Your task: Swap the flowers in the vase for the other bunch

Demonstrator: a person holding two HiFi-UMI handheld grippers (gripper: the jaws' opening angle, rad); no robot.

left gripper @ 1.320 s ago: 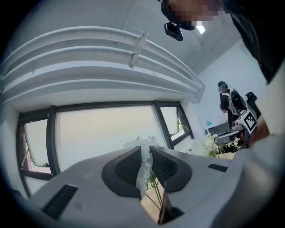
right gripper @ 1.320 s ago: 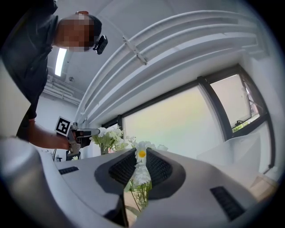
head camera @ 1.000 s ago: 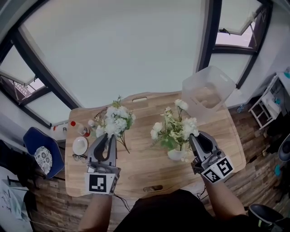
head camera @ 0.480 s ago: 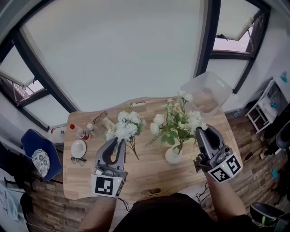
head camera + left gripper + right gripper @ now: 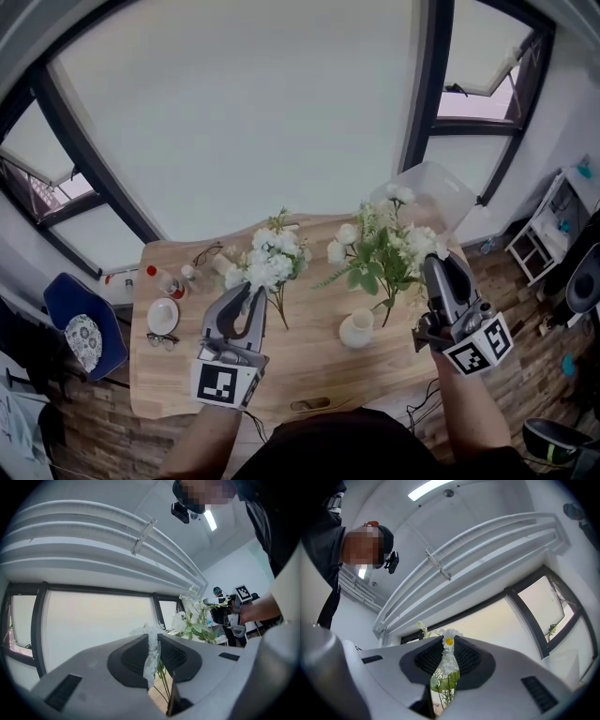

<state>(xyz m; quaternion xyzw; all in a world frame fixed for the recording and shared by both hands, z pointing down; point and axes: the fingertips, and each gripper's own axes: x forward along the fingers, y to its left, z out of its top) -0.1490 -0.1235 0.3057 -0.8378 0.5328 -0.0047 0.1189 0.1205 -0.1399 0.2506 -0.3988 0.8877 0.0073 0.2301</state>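
Pale wood table (image 5: 314, 361) looks unchanged, but the leafy white bunch (image 5: 384, 248) that stood in the vase (image 5: 357, 329) a second ago now hangs clear of it, blooms up, stems down, clamped in the right gripper (image 5: 434, 272). Left gripper (image 5: 248, 298) is closed on the other white bunch (image 5: 270, 262), likewise upright, left of the small rounded white vase.
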